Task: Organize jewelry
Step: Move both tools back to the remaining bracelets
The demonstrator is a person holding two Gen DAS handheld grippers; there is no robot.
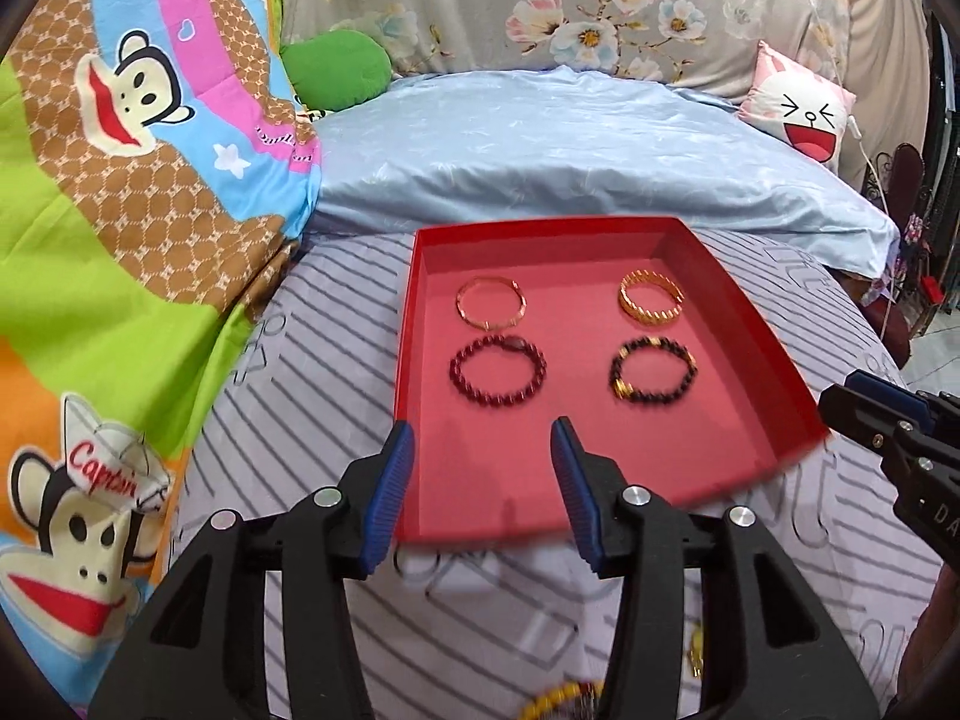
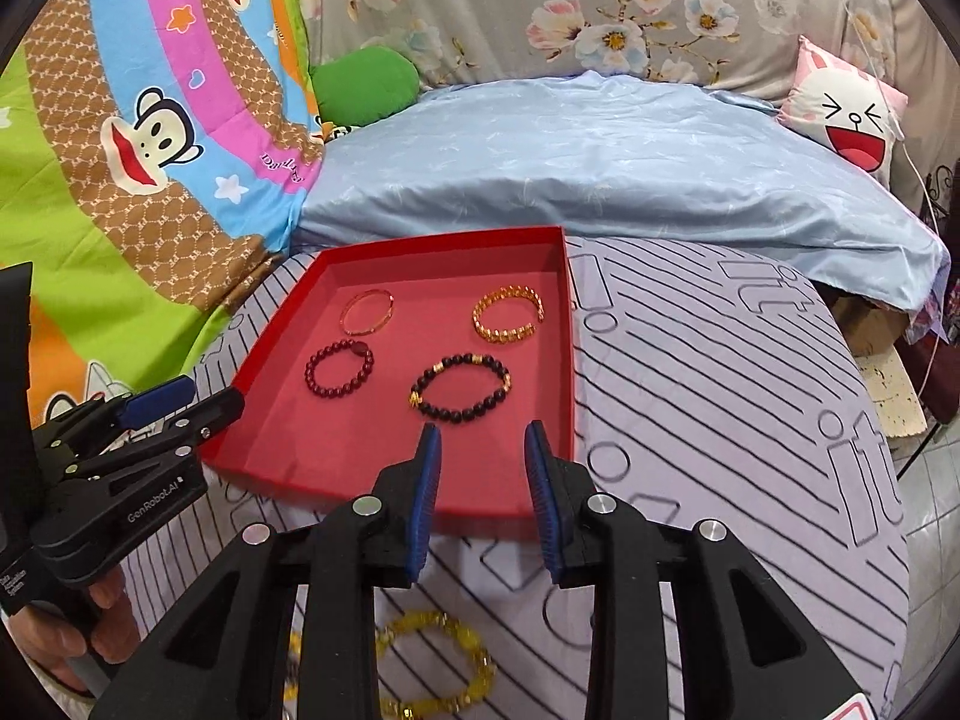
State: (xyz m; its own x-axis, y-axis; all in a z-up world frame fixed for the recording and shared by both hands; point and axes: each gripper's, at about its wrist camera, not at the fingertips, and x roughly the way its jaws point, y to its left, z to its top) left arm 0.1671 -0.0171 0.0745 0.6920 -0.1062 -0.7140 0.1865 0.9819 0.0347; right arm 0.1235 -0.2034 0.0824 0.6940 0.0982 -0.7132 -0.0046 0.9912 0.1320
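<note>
Above the red tray's near edge, both tools angled downward, empty.

tray: 1; bracelets in tray: 4; yellow bracelet on bedcover: 1

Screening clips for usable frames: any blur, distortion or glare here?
Left wrist: dark fisheye corners, red tray rim smeared by motion blur, bracelets readable. Right wrist: same curved edges, yellow bead bracelet soft near the lens. Even light, no glare in either.

Four bracelets in red tray
</note>
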